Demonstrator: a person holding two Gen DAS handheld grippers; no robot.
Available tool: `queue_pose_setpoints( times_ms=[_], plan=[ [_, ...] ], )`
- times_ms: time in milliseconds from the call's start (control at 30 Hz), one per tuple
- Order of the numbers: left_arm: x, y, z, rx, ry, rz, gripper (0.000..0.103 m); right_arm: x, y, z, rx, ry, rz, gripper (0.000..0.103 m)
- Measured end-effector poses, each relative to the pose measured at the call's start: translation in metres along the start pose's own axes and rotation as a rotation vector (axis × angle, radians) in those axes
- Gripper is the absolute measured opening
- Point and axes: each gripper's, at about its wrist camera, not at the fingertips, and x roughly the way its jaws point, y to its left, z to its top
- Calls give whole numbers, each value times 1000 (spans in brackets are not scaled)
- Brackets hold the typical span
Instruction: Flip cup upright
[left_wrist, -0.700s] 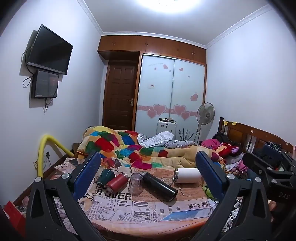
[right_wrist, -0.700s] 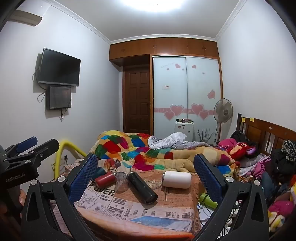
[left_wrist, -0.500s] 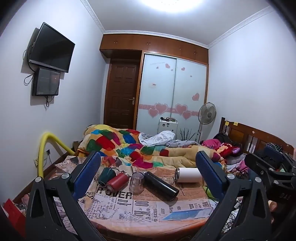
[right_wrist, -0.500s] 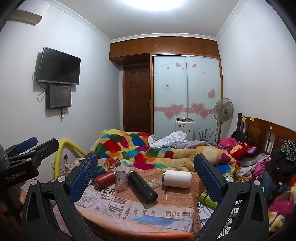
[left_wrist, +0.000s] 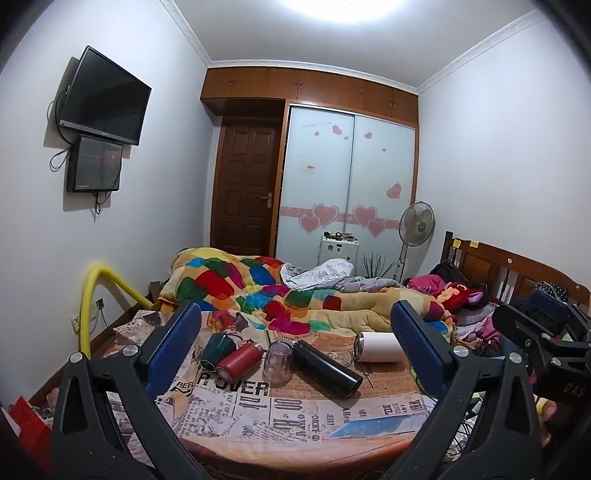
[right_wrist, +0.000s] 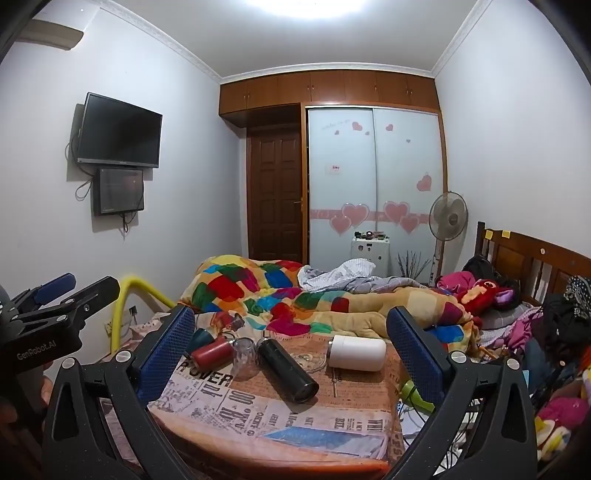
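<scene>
hiding behind a blue pad, green cup (left_wrist: 217, 348) lies half-seen.

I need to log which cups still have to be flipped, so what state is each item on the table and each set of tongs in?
green cup: on its side
red bottle: on its side
clear glass: upside down
black bottle: on its side
white cup: on its side
left tongs: open, empty
right tongs: open, empty
</scene>
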Motion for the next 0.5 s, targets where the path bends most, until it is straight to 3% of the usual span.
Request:
queue_pose_setpoints(
  times_ms=[500],
  plan=[
    [-3, -2, 4, 5, -5, 4, 103, -1, 1, 2, -1, 2, -1, 103]
  ],
)
